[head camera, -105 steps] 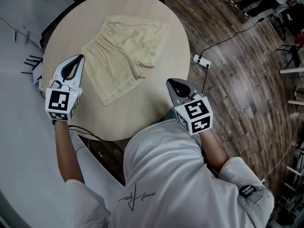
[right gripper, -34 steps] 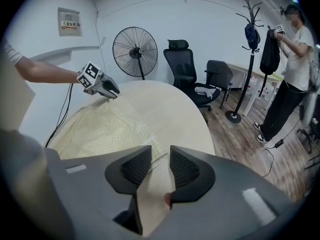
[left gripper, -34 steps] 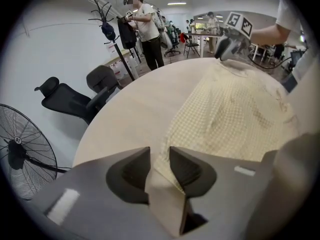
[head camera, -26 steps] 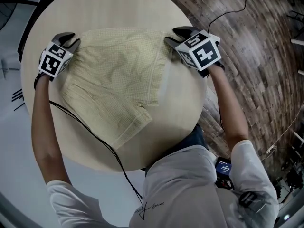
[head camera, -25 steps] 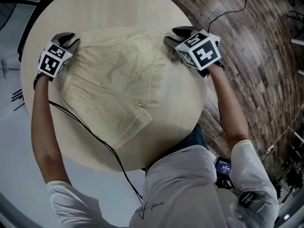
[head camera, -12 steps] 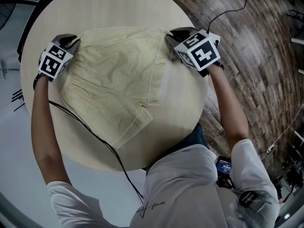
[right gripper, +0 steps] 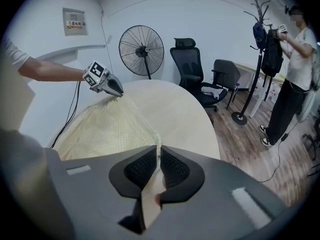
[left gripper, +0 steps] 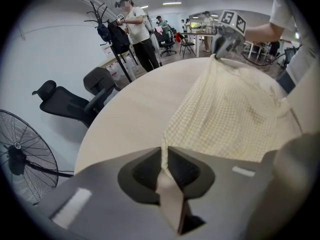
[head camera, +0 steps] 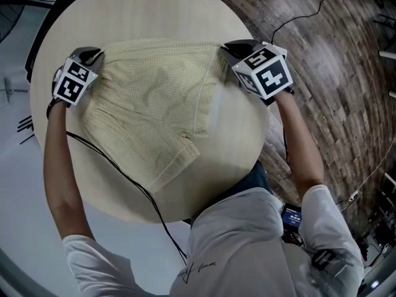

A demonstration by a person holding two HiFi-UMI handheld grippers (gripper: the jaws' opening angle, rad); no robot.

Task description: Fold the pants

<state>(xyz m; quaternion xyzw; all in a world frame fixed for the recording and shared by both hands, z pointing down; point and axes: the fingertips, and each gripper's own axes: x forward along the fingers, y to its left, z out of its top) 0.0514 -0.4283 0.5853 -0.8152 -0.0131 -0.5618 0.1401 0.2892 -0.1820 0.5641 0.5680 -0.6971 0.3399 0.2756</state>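
Pale yellow checked pants (head camera: 148,104), short-legged, lie spread on the round wooden table (head camera: 154,11), waistband at the far side. My left gripper (head camera: 96,55) is shut on the waistband's left corner; its jaws have just been closing, and cloth (left gripper: 230,109) runs out from between its pads (left gripper: 150,171). My right gripper (head camera: 226,49) is shut on the right corner, its jaws also just closed, with a strip of fabric pinched between them (right gripper: 158,156). The waistband edge stretches taut between the two grippers. Each gripper view shows the other gripper (left gripper: 223,36) (right gripper: 111,87) at the far corner.
A black cable (head camera: 117,172) trails from my left arm across the table's near edge. Wooden floor (head camera: 334,73) lies to the right. Beyond the table stand a fan (right gripper: 141,48), office chairs (right gripper: 192,69), a coat rack (right gripper: 257,29) and a person (right gripper: 292,69).
Since four seconds ago both grippers went from the table's near edge to the waistband corners. In the last second the right jaws closed on the cloth and the far edge pulled straighter.
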